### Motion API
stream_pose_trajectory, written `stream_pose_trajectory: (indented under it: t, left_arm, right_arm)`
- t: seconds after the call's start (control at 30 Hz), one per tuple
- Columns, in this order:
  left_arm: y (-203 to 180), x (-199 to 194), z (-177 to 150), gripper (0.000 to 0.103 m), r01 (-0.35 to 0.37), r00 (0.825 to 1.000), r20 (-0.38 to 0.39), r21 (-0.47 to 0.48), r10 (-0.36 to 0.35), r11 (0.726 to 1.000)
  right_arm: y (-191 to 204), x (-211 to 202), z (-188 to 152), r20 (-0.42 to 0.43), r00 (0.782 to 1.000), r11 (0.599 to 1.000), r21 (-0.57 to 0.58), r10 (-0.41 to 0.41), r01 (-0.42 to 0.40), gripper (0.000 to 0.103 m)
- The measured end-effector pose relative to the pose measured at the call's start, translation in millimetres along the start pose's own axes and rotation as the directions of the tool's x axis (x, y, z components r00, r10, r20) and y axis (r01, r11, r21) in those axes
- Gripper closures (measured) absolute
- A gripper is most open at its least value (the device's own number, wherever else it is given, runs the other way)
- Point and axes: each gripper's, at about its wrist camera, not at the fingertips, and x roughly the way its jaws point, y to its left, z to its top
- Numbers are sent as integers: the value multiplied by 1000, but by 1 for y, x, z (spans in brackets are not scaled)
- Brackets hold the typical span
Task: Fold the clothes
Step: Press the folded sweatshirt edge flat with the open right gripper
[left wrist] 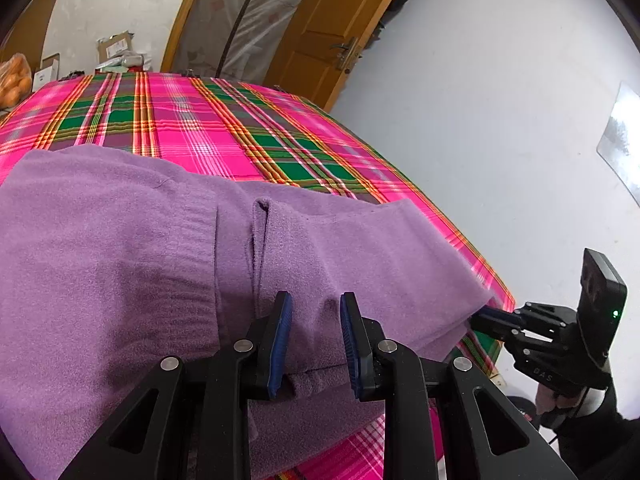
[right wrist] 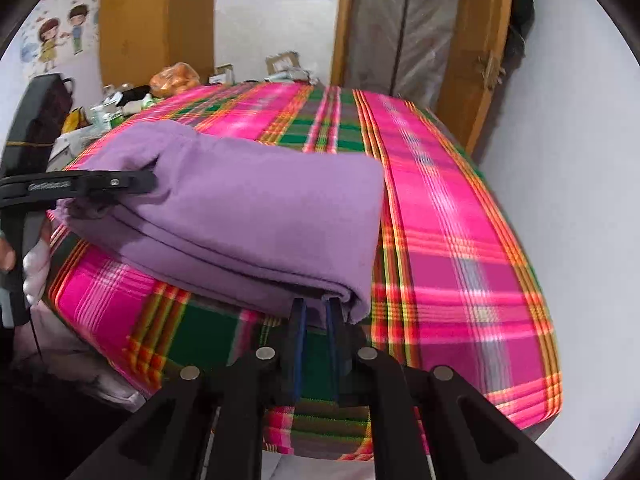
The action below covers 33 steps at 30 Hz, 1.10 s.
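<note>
- A folded purple fleece garment (right wrist: 248, 216) lies in several layers on a table under a pink, green and orange plaid cloth (right wrist: 448, 240), near the table's near edge.
- The left gripper (left wrist: 314, 340) has its blue-padded fingers (left wrist: 280, 344) on either side of a thick fold at the garment's near edge; the pads press into the fleece, clamped on it.
- The right gripper (right wrist: 314, 312) meets the garment's near right corner, jaws narrowly apart; whether fabric sits between them I cannot tell.
- Far behind the table stand a wooden door (left wrist: 320, 36), cardboard boxes (left wrist: 116, 46) and a bag of oranges (right wrist: 176, 76).
</note>
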Motion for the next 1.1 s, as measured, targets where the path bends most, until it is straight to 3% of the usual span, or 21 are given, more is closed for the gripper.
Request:
stream_pose_trajectory:
  t: [0.13, 0.33, 0.43, 0.83, 0.93, 1.1]
  left_arm:
    - [0, -1, -1, 77, 1, 1000, 1, 0, -1, 1000]
    - [0, -1, -1, 77, 3, 1000, 0, 1, -3, 1000]
    - [0, 0, 0, 77, -1, 1000, -1, 5, 1, 1000]
    - [0, -1, 0, 77, -17, 1000, 3, -5, 17, 1000]
    - [-1, -2, 1, 77, -25, 1000, 0, -11, 25, 1000]
    - [1, -5, -1, 77, -41, 999, -7, -16, 41, 999]
  right_arm:
    - [13, -5, 5, 42, 996, 997, -18, 82, -81, 94]
    - [10, 18, 11, 26, 999, 998, 51, 28, -29, 95]
    - [3, 7, 10, 48, 998, 997, 65, 30, -33, 103]
    - [-24, -36, 7, 133, 990, 992, 117, 35, -51, 102]
    - [-24, -29, 14, 153, 985, 985, 141, 75, -97, 102]
    - [-29, 11, 2, 49, 992, 975, 185, 119, -126, 103]
